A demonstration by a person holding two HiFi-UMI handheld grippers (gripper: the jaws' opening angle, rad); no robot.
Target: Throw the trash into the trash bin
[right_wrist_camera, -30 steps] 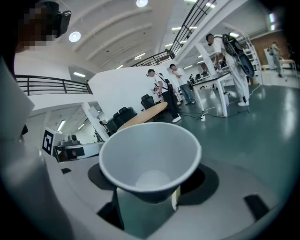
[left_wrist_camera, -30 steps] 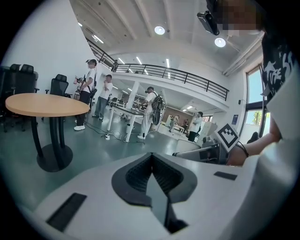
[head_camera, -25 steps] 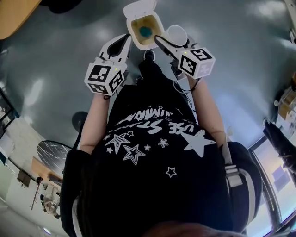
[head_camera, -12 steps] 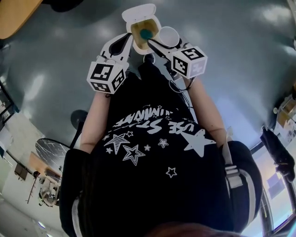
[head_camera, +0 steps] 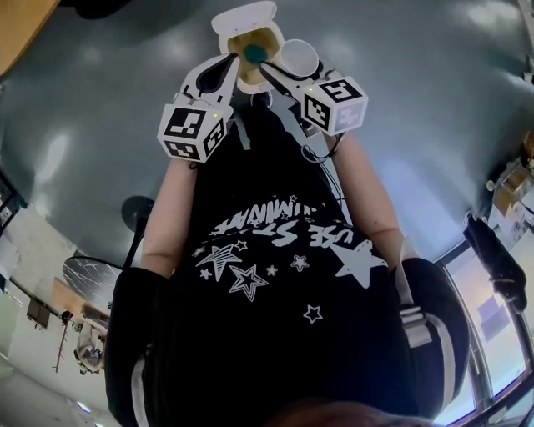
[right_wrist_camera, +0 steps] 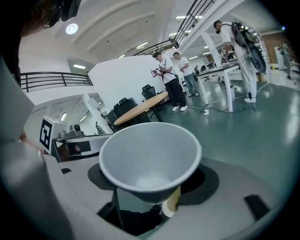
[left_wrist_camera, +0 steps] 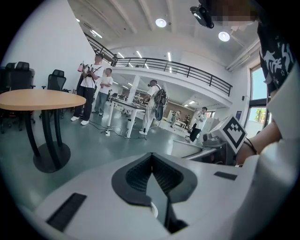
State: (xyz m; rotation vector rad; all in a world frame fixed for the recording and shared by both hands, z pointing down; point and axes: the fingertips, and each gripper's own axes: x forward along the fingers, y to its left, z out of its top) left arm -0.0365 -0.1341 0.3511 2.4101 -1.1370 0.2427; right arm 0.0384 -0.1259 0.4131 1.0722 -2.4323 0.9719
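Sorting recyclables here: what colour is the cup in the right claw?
The cup is plain white, clearest in the right gripper view.

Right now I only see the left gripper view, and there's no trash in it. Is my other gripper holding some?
Observer: Yes. The right gripper is shut on a white paper cup, and the cup is empty inside.
Operator: Where's the bin?
Observer: In the head view the trash bin stands right by the cup, with its lid flipped open.
Operator: Is anything in it?
Observer: A blue-green thing lies inside.
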